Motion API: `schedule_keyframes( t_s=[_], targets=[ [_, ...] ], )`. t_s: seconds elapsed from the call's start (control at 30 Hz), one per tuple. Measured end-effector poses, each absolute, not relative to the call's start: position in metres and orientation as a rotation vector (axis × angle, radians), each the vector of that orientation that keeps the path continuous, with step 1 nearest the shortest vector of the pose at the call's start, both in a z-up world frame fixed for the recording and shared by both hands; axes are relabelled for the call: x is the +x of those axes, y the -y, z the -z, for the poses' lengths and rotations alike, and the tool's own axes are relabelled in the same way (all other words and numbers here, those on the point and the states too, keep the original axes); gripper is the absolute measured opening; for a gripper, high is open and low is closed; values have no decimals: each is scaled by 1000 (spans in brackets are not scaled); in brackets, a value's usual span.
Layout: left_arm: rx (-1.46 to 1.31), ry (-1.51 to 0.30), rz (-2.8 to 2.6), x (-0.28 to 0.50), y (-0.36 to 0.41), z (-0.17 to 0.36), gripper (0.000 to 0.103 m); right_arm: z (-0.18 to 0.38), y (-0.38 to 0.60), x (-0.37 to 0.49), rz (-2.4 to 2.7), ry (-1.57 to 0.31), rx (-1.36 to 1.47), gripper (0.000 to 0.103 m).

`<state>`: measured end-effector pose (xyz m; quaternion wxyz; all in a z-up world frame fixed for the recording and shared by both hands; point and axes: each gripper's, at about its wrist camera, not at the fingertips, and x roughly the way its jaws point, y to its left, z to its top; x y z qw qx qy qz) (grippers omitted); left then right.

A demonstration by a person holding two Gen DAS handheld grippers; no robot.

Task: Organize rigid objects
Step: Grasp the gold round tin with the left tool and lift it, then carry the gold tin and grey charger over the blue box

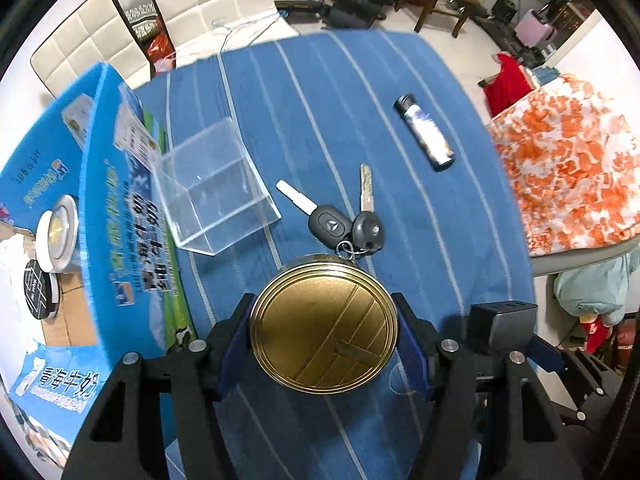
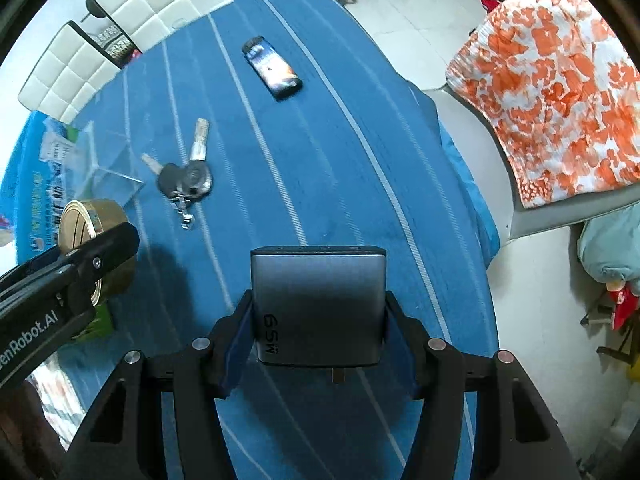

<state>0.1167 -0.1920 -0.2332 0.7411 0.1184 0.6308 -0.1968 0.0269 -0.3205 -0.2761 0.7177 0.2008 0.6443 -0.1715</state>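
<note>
The left gripper [image 1: 325, 338] clamps a round gold tin [image 1: 324, 326], lid up. The right gripper [image 2: 318, 334] grips a grey charger [image 2: 318, 304], its long axis pointing forward along the fingers, above the blue tablecloth [image 2: 320, 168].

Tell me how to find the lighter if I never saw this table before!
Start at the blue striped tablecloth and find the clear plastic box by its left side. Just right of the box lies a bunch of keys; look past them, toward the far right of the cloth. The lighter lies flat there by itself: a slim stick with a black cap and a picture printed on its body.
</note>
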Motion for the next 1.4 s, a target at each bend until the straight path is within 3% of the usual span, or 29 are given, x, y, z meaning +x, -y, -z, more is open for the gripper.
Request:
schedule_keyframes(
  t_s=[0.47,0.73,1.03,1.4],
  targets=[
    [172,-1273,502,117,167,159,63,197,284,26,304,-1294,416,61],
    [75,-1247,460,127,97,120,63,148,223,48,160,-1214,391,61],
    [59,-1218,229,141,-28,108,63,145,115,85,-16,-1205,338,62],
    [18,-1200,126,151,-108,112,63,157,13,117,-120,-1239,232,62]
  ],
)
